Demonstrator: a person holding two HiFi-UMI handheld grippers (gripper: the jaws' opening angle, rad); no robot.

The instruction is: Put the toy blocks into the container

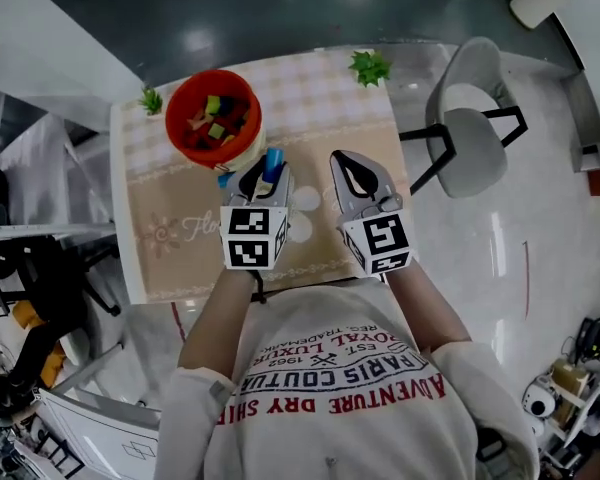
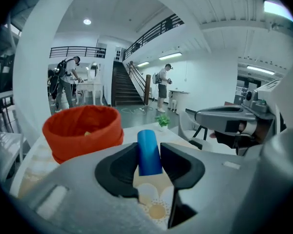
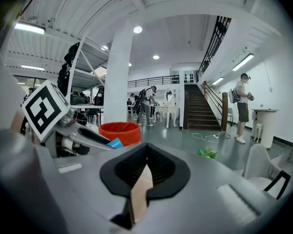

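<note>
Left gripper view: left tongs point(image 2: 149, 149) pinch a round blue block point(image 2: 148, 139) that may roll free; right tongs point(image 3: 145, 152) closed, empty.

Table point(image 1: 180, 258) with red container point(image 1: 173, 133), two plants point(image 1: 370, 67) point(image 1: 151, 99)

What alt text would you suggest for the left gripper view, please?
The left gripper has its jaws shut on a blue toy block, held above the table. The orange container stands behind to the left, with a small green plant farther back.
</note>
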